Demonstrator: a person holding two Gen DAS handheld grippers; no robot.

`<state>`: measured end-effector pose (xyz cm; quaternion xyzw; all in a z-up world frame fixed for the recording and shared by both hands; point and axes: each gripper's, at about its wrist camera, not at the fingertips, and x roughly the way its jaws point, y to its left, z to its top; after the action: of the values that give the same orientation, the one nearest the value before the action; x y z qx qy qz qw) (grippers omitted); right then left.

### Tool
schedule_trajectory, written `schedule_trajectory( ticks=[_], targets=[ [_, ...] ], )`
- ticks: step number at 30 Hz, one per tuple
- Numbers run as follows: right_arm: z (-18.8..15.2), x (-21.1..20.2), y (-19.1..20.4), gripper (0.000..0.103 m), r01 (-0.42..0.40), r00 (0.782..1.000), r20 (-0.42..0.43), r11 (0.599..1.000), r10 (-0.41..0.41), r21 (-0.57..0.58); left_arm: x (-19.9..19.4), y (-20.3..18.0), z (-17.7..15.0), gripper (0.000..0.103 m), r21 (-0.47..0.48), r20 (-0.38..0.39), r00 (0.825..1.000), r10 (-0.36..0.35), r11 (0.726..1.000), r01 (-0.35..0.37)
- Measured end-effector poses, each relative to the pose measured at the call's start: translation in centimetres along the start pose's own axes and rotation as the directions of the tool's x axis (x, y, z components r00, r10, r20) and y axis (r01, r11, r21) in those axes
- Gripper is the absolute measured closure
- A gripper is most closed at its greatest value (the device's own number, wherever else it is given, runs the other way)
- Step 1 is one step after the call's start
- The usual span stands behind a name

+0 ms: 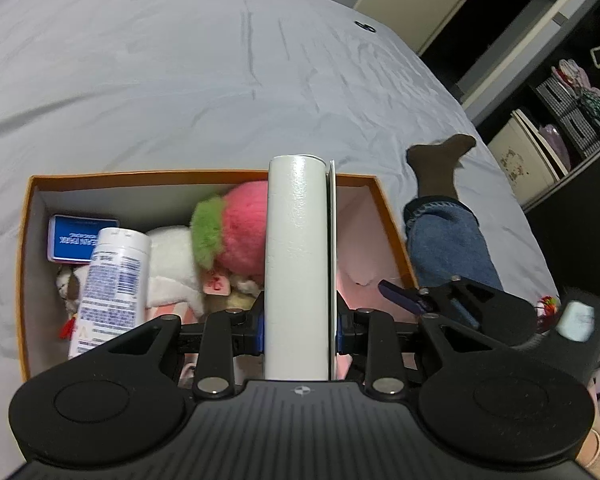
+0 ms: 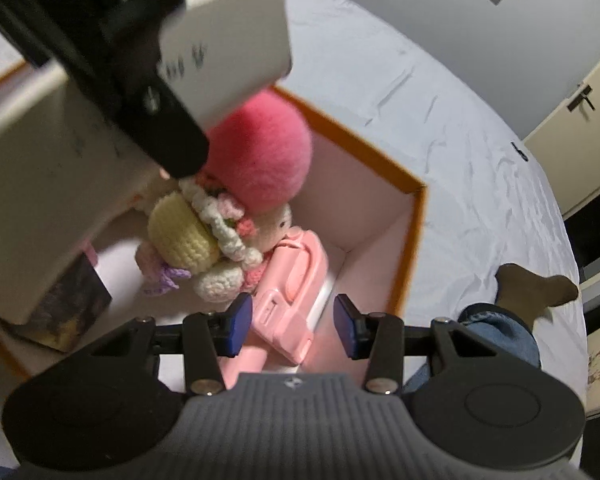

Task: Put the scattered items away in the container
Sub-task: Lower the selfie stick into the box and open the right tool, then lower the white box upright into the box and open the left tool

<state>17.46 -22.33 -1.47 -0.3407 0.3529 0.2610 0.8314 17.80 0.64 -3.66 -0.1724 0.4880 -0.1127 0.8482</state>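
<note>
An orange box (image 1: 204,176) with a white inside sits on the bed. My left gripper (image 1: 300,332) is shut on a white book (image 1: 298,248), which stands upright above the box's middle. The same book (image 2: 228,36) fills the upper left of the right wrist view, with a black finger (image 2: 152,112) of the left gripper across it. My right gripper (image 2: 290,326) hangs open over the box's right end. A pink gadget (image 2: 288,292) lies below, between its blue pads, and the right pad stands clear of it. A pink and green plush ball (image 1: 236,236), a white bottle (image 1: 110,280) and a crochet doll (image 2: 204,236) lie inside.
A blue card pack (image 1: 74,240) and a dark small box (image 2: 66,312) also lie in the box. A person's leg in jeans (image 1: 448,244) with a dark sock (image 1: 440,164) rests on the grey bedsheet (image 1: 180,80) right of the box. Shelves and a wardrobe stand beyond the bed.
</note>
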Motion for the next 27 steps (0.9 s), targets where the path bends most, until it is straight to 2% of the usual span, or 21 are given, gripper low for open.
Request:
schedule_trajectory(
  ticks=[4,7,9,11,20,27],
  targets=[
    [-1.2,-2.9,-1.9,0.056,-0.006,0.998,0.056,0.998,0.002,0.065,0.4,-0.8,0.1,0.070,0.010,-0.010,1.000,-0.017,1.000,0.017],
    [-0.3,-3.4,-4.0,0.054,-0.027,0.995,0.094,0.994,0.016,0.109,1.1,-1.4,0.2,0.070,0.016,-0.019,0.999,-0.027,0.999,0.027],
    [-0.2,-4.7,-1.8,0.054,-0.003,0.995,0.104,0.993,-0.009,0.118,1.8,-2.0,0.3,0.070,0.022,-0.029,0.999,-0.029,0.999,0.030],
    [-0.6,-5.5,-2.0,0.054,0.003,0.993,0.115,0.990,-0.019,0.138,2.6,-2.7,0.3,0.070,0.026,-0.041,0.999,-0.027,0.999,0.028],
    [-2.3,-4.1,-2.1,0.053,0.002,0.996,0.092,0.982,-0.020,0.188,7.2,-4.7,-0.1,0.070,0.018,-0.112,0.994,-0.017,1.000,0.019],
    [-3.5,-3.7,-2.9,0.052,0.001,0.997,0.075,0.973,-0.019,0.230,9.9,-4.4,-0.9,0.070,-0.023,-0.149,0.988,-0.050,0.999,0.048]
  ],
)
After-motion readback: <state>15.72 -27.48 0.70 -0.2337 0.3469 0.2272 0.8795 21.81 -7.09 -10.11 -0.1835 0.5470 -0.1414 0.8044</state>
